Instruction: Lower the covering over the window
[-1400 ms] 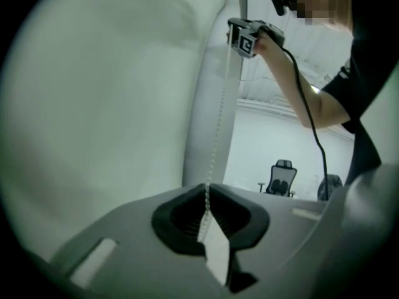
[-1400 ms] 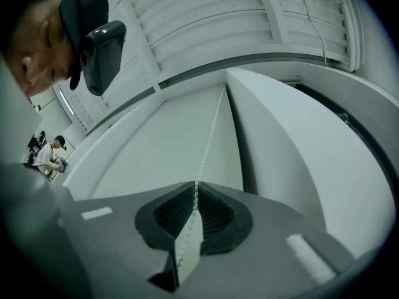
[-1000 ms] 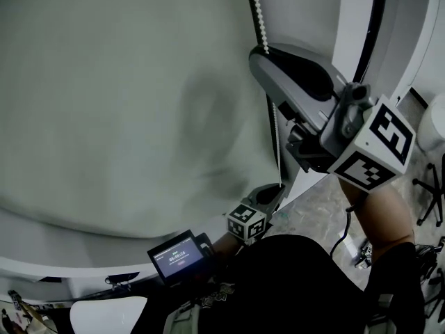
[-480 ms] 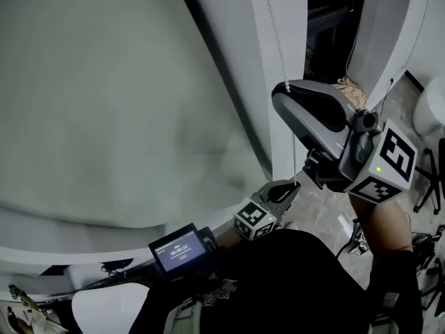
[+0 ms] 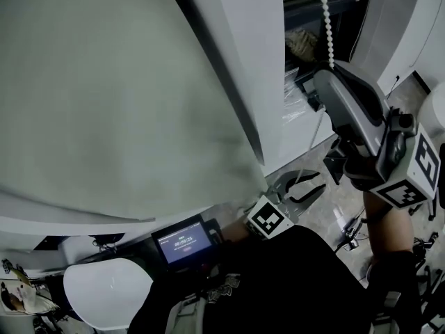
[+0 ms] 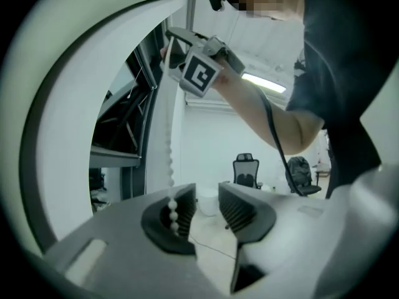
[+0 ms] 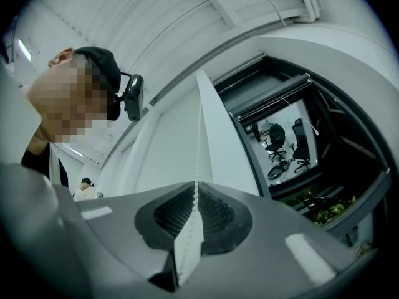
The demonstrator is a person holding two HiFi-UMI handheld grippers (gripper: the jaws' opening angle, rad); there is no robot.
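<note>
blind (image 5: pixel 118 96): grey-green sheet filling the left and middle of the head view. Its lower edge curves across just above the screen. Its right edge lies along the frame.
frame (image 5: pixel 243 47): white upright between the blind and the window.
window (image 5: pixel 309 9): dark opening at the top right of the head view, not covered by the blind there.
chain (image 5: pixel 325 19): white beads hanging in front of the window and running down into the right gripper. A thinner-looking stretch carries on below it toward the left gripper. It also shows in the left gripper view (image 6: pixel 169 161) and the right gripper view (image 7: pixel 198 148), taut and near vertical in both.
right gripper (image 5: pixel 325 75): held high at the right, clenched on the chain. In its own view (image 7: pixel 196 195) the ribbed pads meet with the beads pinched between them, and the chain rises straight from the pads.
left gripper (image 5: pixel 299 186): lower, close to the person's body, below the right gripper. Jaws opening. Its own view (image 6: pixel 207 192) shows a clear gap between the pads. A few beads rest against the pad on that view's left and the other pad stands off them, so the chain is released, not gripped.
cubes (image 5: pixel 268 218): one marker cube on each gripper. The right gripper's cube sits at the far right of the head view.
screen (image 5: pixel 186 241): small lit display under the blind's edge, beside the left cube.
chair (image 6: pixel 246 170): office chair, far off in the room beyond the left jaws.
</note>
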